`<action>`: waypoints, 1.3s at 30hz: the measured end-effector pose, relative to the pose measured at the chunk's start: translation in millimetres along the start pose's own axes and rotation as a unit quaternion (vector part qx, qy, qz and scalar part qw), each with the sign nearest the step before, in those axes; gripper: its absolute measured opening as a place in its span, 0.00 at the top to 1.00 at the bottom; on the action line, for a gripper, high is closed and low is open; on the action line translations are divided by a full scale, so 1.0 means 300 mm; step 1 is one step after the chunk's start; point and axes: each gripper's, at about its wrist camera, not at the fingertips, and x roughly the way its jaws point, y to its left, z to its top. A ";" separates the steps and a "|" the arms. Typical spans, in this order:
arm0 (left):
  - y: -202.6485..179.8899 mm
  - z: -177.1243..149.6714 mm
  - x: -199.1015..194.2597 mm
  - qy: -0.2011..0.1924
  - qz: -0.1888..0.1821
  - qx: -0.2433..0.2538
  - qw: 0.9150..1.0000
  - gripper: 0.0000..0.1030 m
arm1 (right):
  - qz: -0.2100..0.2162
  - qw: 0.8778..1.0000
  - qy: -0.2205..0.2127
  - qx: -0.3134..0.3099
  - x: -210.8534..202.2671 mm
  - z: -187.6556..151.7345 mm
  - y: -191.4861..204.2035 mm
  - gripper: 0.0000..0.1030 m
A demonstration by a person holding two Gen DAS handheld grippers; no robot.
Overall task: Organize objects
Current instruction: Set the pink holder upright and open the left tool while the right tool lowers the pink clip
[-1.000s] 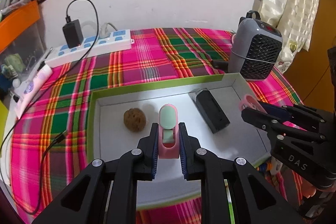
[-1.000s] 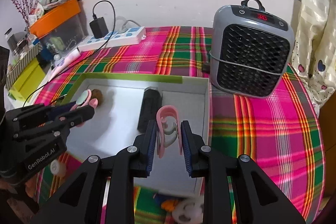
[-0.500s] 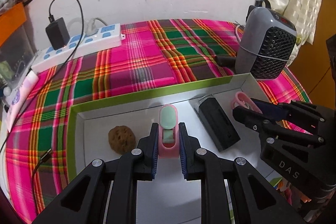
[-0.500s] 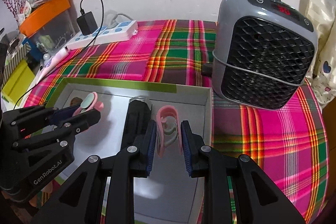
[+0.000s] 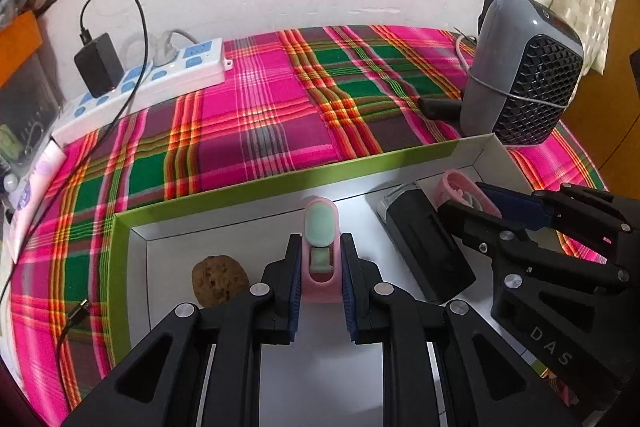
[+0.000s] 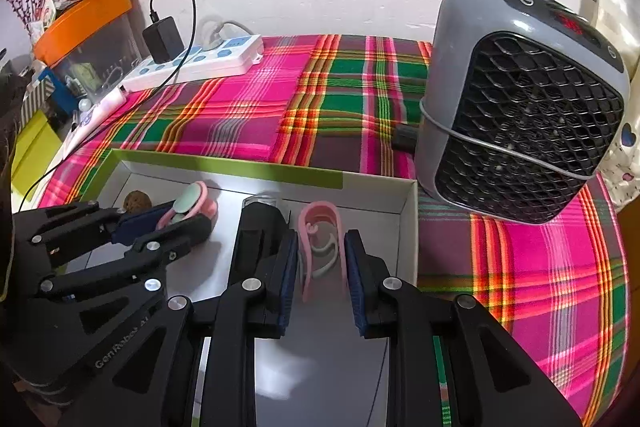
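We are in the placing step: both grippers carry a pink item over the white tray (image 5: 132, 267) with the green rim, and nothing has been let go yet.

On the left side, the left gripper (image 5: 320, 269) is clamped on a pink holder with a mint-green pad (image 5: 320, 227), its pads pressing the pink sides. It points steeply down into the tray, with the holder sticking out toward twelve o'clock, close to the far wall. A brown sponge ball (image 5: 219, 281) lies on the tray floor at about nine o'clock from that grip, just beside the left finger. At three o'clock lies a black box (image 5: 428, 251), flat on the floor.

On the right side, the right gripper (image 6: 322, 263) is closed on a pink loop clip (image 6: 322, 227), also tilted steeply downward, near the tray's right wall; the black box sits at its nine o'clock, touching or nearly touching the left finger. The grey heater (image 6: 520, 99) stands outside the tray at about two o'clock.

We judge that the next move calls for lowering each item onto bare floor and parting the jaws without nudging the ball or box. We cannot tell whether either item already touches the floor.
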 end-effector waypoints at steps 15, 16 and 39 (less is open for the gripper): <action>-0.011 0.006 0.006 -0.001 -0.002 0.003 1.000 0.81 | 0.000 1.000 -0.004 0.000 0.001 0.003 0.002 0.76; -0.010 0.003 0.004 -0.002 -0.002 0.003 1.000 0.80 | 0.000 1.000 -0.004 0.000 0.000 0.003 0.003 0.76; -0.006 -0.016 -0.017 -0.005 0.003 0.003 1.000 0.69 | 0.001 1.000 -0.017 0.010 -0.033 0.001 -0.002 0.76</action>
